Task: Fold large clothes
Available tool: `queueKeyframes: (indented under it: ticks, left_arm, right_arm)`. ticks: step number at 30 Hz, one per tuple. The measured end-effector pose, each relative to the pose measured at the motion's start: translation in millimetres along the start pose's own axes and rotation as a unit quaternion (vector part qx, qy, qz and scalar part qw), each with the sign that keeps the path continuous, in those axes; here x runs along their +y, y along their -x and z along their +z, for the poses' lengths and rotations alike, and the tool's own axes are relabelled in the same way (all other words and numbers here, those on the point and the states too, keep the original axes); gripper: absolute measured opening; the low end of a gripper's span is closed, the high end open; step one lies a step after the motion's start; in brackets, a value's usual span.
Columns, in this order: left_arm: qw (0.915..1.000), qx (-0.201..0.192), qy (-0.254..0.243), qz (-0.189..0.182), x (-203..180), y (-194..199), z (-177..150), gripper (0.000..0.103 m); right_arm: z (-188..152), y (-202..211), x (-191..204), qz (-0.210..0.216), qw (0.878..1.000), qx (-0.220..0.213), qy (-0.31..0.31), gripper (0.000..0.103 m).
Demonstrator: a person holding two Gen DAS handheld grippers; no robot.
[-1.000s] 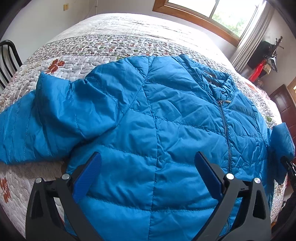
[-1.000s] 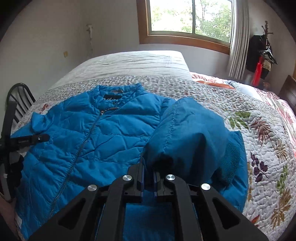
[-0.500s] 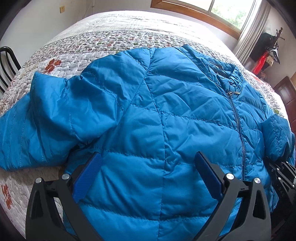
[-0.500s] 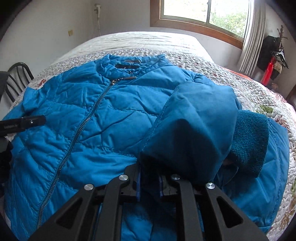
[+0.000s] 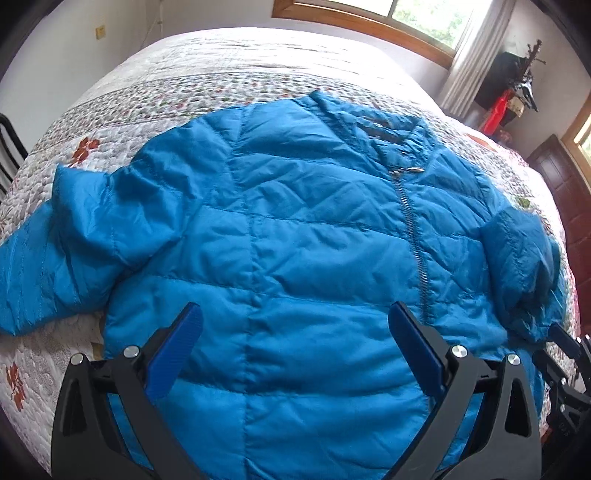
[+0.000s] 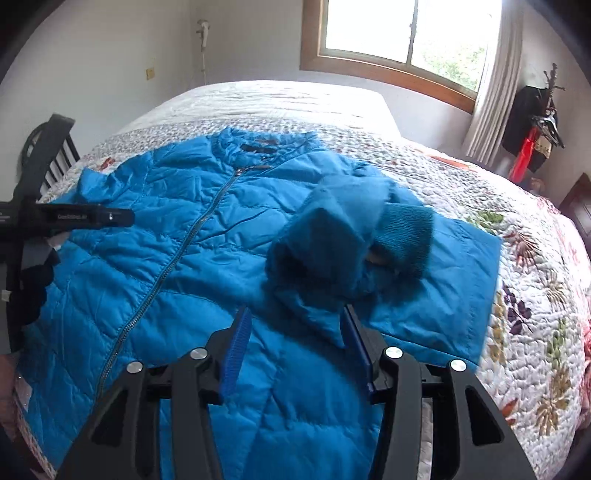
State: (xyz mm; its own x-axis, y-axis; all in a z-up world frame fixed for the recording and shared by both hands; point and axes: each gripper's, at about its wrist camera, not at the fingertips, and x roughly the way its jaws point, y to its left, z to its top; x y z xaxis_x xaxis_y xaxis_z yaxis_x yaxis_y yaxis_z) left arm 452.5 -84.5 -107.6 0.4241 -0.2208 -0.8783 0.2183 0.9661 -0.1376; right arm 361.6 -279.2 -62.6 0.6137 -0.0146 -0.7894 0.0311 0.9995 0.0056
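The right gripper [image 6: 293, 354] is spread, its sleeve [image 6: 332, 236] lying loose just ahead. The left gripper [image 5: 291, 354] gapes wide above the hem. The blue jacket [image 5: 295, 240] lies front-up on the bed [image 5: 221, 74], its zipper [image 5: 410, 229] running lengthwise, collar toward the window [image 6: 406, 33]. The label is unreadable.

Both the left gripper [image 5: 294, 332] and right gripper [image 6: 295, 334] have black angular frames, silver screws and ribbed blue fingers [image 5: 176, 354].

White lettering ran along the left gripper's [image 6: 66, 219] black finger [image 6: 92, 218] in the right wrist view, too blurred to read. Nothing else bore text.
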Motion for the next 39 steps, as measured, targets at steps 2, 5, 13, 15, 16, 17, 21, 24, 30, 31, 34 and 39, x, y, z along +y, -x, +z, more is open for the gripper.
queueKeyframes:
  ticks: [2, 5, 13, 15, 16, 17, 21, 24, 30, 31, 34, 39]
  left_arm:
    - [0.9997, -0.001, -0.022, -0.005, -28.4, 4.4, 0.7, 0.099]
    - [0.9984, -0.010, -0.055, -0.011, -75.7, 6.6, 1.2, 0.099]
    - [0.9901, 0.002, -0.139, -0.022, -182.0, -25.4, 1.1, 0.099]
    - [0.9899, 0.013, -0.135, -0.042, -187.7, -36.9, 3.6, 0.079]
    - [0.9890, 0.022, -0.133, -0.060, -190.1, -41.3, 3.9, 0.058]
    - [0.9882, 0.028, -0.129, -0.078, -191.3, -43.3, 3.2, 0.041]
    - [0.9875, 0.015, -0.122, -0.099, -194.3, -42.1, 2.3, 0.019]
    - [0.9886, -0.003, -0.110, -0.102, -184.4, -31.6, 2.1, 0.008]
    - [0.9896, -0.052, -0.085, -0.103, -137.6, 9.6, 2.0, 0.006]
    - [0.9902, -0.063, -0.081, -0.095, -127.7, 16.5, 1.8, 0.006]
    - [0.9909, -0.089, -0.072, -0.071, -96.6, 32.8, 2.0, 0.006]
    - [0.9943, -0.088, -0.041, -0.046, -40.1, 32.1, 7.9, 0.006]
  right_arm:
    - [2.6, 13.1, -32.4, -0.017, 0.998, -0.005, -0.055, 0.050]
    - [13.1, 19.5, -85.8, -0.047, 0.988, 0.000, -0.145, 0.050]
    - [3.8, -25.0, -164.4, -0.038, 0.955, 0.025, -0.292, 0.051]
    - [-0.6, -29.1, -167.2, -0.024, 0.955, 0.023, -0.296, 0.051]
    - [-0.8, -31.5, -168.0, -0.024, 0.955, 0.023, -0.293, 0.051]
    - [-0.6, -33.2, -168.0, -0.022, 0.956, 0.021, -0.292, 0.051]
    - [1.6, -32.9, -158.5, -0.013, 0.961, 0.011, -0.275, 0.051]
    - [3.3, -27.4, -151.3, -0.007, 0.964, -0.003, -0.266, 0.051]
    - [9.7, -18.3, -128.6, 0.026, 0.970, -0.023, -0.240, 0.051]
    - [12.2, -16.8, -121.9, 0.034, 0.972, -0.026, -0.231, 0.051]
    - [20.8, -14.8, -100.4, 0.052, 0.977, -0.020, -0.206, 0.051]
    - [40.4, -29.4, -68.1, 0.066, 0.981, 0.018, -0.179, 0.051]
